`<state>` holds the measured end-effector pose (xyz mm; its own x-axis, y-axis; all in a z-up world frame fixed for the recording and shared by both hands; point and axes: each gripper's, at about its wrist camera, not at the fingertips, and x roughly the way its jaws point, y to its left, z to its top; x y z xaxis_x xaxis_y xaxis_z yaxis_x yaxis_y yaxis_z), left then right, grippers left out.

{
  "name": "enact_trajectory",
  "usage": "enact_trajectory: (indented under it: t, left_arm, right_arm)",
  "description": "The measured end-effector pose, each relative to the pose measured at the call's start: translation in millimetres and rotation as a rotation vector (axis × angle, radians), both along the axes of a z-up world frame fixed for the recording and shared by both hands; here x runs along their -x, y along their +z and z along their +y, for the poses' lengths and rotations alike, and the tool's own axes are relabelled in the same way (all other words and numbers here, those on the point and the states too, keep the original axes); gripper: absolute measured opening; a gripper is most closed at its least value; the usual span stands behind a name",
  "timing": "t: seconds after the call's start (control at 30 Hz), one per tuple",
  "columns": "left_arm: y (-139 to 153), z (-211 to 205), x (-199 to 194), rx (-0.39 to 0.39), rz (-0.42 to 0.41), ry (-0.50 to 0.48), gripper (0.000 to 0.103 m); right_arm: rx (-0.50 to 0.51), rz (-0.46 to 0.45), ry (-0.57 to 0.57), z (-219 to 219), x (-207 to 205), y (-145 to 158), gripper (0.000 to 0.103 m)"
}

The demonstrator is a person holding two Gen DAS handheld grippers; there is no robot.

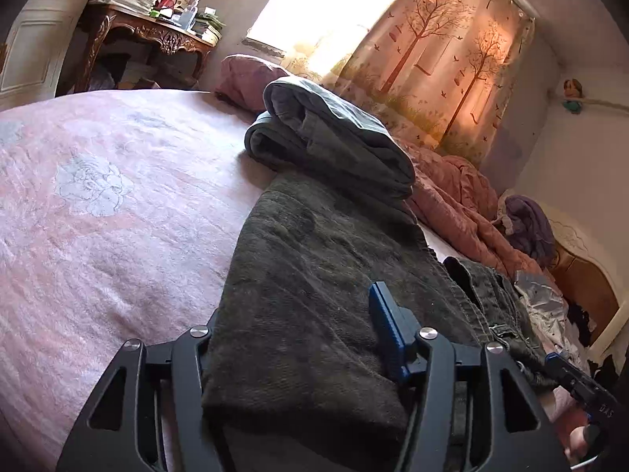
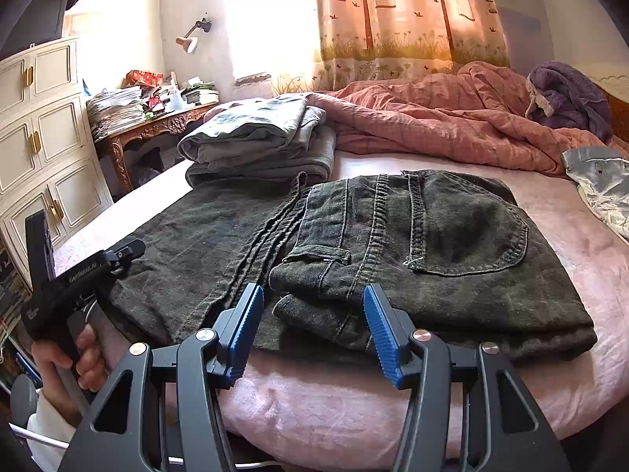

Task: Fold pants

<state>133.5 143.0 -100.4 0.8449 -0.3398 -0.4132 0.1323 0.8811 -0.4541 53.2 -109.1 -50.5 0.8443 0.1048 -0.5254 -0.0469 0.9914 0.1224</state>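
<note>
Covering one left gripper [image 1: 302, 338] finger: dark jeans [image 1: 314, 259].

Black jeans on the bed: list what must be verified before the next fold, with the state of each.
1. Is the right gripper ready to grasp? Ok: its jaws are open and face the waistband edge.
2. Does the left gripper hold the leg end? Not ok: its jaws are wide and the cloth only lies across them.
3. Are the jeans halved lengthwise? Ok: one back pocket is on top and the legs are laid together.
4. Are the hems aligned? Cannot tell: the leg ends are hidden.
5. Is the folded stack off the jeans? Cannot tell: it sits at their far edge.
6. Is the quilt apart from the jeans? Ok.
</note>
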Motion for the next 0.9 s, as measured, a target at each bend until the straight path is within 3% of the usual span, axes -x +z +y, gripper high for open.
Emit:
enact_trajectory:
  t: [0.07, 0.1, 0.13, 0.3, 0.43, 0.53, 0.6, 0.67, 0.9]
  left_arm:
    - [2.4, 2.5, -2.9, 0.013, 0.01, 0.044, 0.036]
    - [5.3, 5.4, -3.1, 0.019, 0.012, 0.065, 0.021]
    - [9.5, 7.1, -1.2, 0.03, 0.001, 0.06, 0.018]
    - [53.1, -22.4, 20.7, -0.11, -0.147, 0.054, 0.014]
    - [99.5, -53.0, 37.6, -0.144, -0.279, 0.025, 0.014]
    - [132.3, -82.2, 47.6, -0.164, -0.355, -0.028, 0.014]
    - [151.3, -104.3, 49.8, -0.165, -0.387, -0.085, 0.014]
    - [167.9, -133.2, 50.8, -0.195, -0.417, -0.13, 0.014]
    - [191.1, -258.9, 60.7, -0.249, -0.461, -0.403, 0.014]
  right_arm:
    - [0.008, 0.005, -0.002, 0.7, -1.4, -0.1, 0.055]
    - [0.013, 0.004, -0.009, 0.7, -1.6, 0.1, 0.055]
    - [0.015, -0.005, -0.026, -1.2, -0.1, 1.4, 0.055]
    - [-0.031, -0.041, -0.127, -23.6, 5.3, 7.7, 0.055]
    - [-0.106, -0.028, -0.157, -43.8, 5.6, 8.4, 0.055]
    - [-0.045, -0.055, -0.236, -45.5, 12.8, 12.5, 0.055]
    - [0.015, -0.089, -0.269, -43.7, 21.3, 17.9, 0.055]
    - [0.0, -0.111, -0.295, -55.2, 30.2, 22.8, 0.054]
    - [-0.027, -0.111, -0.563, -141.0, 55.8, 27.5, 0.055]
